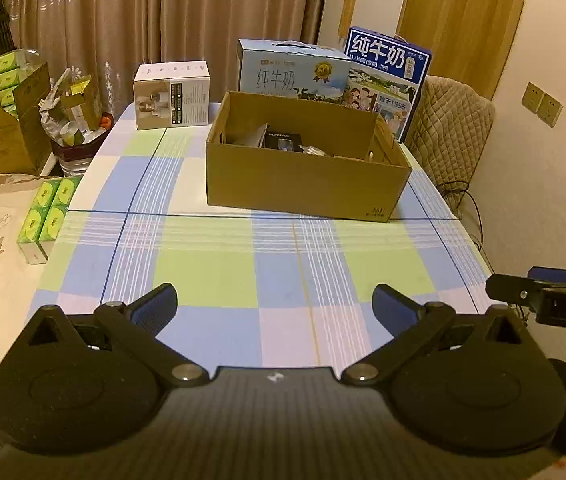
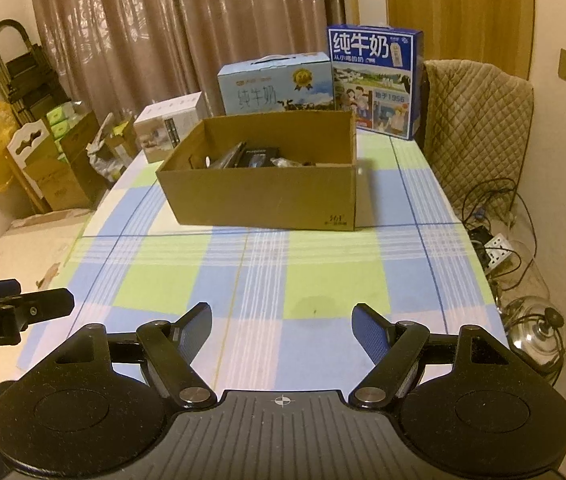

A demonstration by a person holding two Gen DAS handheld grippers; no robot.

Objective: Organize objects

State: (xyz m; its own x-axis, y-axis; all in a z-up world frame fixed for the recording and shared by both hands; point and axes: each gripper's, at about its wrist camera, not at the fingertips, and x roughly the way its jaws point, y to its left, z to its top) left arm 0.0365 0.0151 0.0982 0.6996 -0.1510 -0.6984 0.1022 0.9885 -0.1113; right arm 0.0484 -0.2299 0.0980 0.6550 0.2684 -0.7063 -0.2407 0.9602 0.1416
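left tool (image 1: 275, 304): your jaws are spread, nothing between them, hovering over bare counter (image 1: 211, 272).
right tool (image 2: 281, 322): same, spread and empty.
cardboard box (image 1: 303, 184): straight ahead of both tools, open-topped with stuff already inside, so probably the collecting spot.

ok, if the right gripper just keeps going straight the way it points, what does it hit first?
Probably the checked tablecloth: the right gripper, open and empty, tilts down at bare cloth short of the cardboard box. Depth is unclear; on a shallower line, it would meet the box's near wall.
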